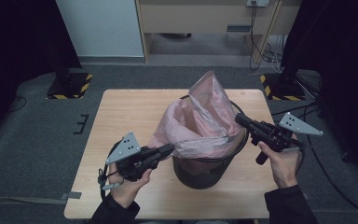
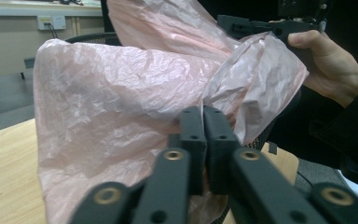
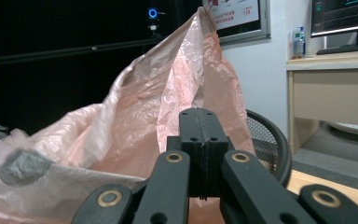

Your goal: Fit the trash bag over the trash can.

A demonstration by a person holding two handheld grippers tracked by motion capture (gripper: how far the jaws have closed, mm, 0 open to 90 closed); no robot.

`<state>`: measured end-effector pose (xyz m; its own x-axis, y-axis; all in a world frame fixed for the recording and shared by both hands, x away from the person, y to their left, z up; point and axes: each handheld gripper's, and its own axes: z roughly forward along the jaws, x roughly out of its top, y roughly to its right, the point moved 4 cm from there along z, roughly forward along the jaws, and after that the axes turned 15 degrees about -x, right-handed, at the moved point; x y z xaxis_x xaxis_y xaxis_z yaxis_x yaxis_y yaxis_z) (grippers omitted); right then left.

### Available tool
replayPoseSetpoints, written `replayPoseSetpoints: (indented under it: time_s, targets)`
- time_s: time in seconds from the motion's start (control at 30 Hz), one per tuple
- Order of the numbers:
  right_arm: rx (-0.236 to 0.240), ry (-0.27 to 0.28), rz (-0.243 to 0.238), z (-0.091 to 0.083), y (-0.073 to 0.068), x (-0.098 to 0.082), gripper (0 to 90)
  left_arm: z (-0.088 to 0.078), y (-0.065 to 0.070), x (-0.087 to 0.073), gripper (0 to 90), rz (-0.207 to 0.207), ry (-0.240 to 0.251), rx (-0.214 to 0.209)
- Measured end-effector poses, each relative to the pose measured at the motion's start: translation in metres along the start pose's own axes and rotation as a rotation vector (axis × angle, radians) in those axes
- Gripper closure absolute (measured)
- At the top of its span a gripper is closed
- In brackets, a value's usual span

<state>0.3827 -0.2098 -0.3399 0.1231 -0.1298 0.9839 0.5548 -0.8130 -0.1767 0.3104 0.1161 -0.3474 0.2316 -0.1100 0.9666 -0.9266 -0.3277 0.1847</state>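
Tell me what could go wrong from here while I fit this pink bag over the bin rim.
1. The pink bag is thin and crinkled; with the left gripper and right gripper both shut on its film, pulling apart could tear it.
2. The black mesh bin stands near the table edge closest to the person; a hard tug might tip or slide it.
3. The bag's far side stands loose above the rim and may slip inside.

Bag (image 1: pixel 200 122) in bin (image 1: pixel 205 171) on table (image 1: pixel 126 112)
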Motion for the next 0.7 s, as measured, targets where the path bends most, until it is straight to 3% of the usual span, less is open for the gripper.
replayPoseSetpoints:
  time_s: [0.1, 0.23, 0.37, 0.5, 0.7]
  targets:
    - [-0.006, 0.017, -0.011, -0.002, 0.002, 0.001, 90.0, -0.002, 0.000, 0.002, 90.0, -0.005, 0.029, -0.007]
    - [-0.009, 0.037, 0.009, -0.008, 0.007, 0.007, 90.0, -0.014, -0.008, 0.012, 90.0, -0.025, 0.109, 0.032]
    - [-0.008, 0.045, 0.002, -0.015, 0.011, 0.013, 90.0, -0.024, -0.030, 0.016, 90.0, -0.087, 0.171, 0.133]
    - [-0.019, 0.037, -0.010, -0.022, 0.014, 0.012, 90.0, -0.025, -0.050, 0.011, 90.0, -0.163, 0.197, 0.188]
    - [-0.043, 0.027, 0.002, -0.029, 0.025, 0.006, 90.0, -0.032, -0.080, 0.007, 90.0, -0.200, 0.196, 0.270]
